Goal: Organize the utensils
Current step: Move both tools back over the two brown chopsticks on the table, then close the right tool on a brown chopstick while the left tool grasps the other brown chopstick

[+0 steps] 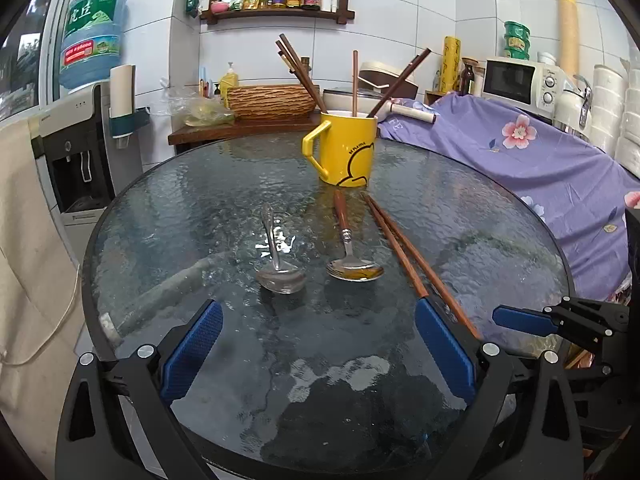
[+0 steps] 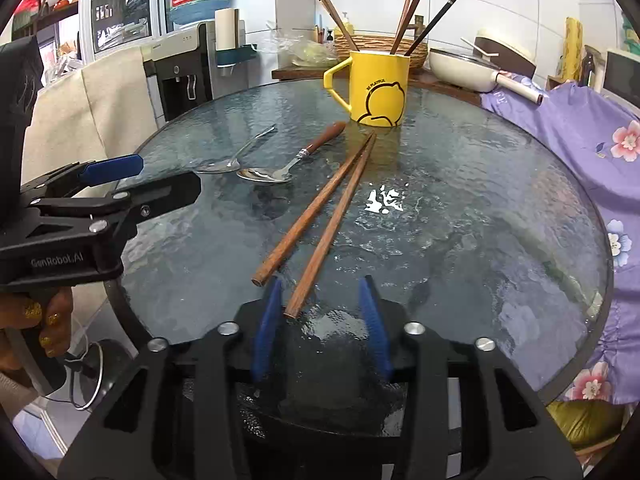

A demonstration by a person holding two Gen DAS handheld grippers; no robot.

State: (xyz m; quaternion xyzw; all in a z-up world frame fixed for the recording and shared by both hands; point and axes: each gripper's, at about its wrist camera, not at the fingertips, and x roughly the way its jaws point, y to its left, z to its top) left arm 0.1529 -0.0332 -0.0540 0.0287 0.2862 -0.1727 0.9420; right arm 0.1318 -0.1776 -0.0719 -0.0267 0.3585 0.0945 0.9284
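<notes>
On the round glass table (image 2: 460,184), left to right, lie a steel spoon (image 2: 236,156), a wooden-handled spoon (image 2: 288,164) and two wooden chopsticks (image 2: 324,208) before a yellow mug (image 2: 378,88) marked "BE PLAYFUL". The left gripper (image 1: 316,320), marked "GenRobot.AI", gapes empty; the right gripper (image 2: 322,300), partly closed, straddles one chopstick's end without pressing it.
</notes>
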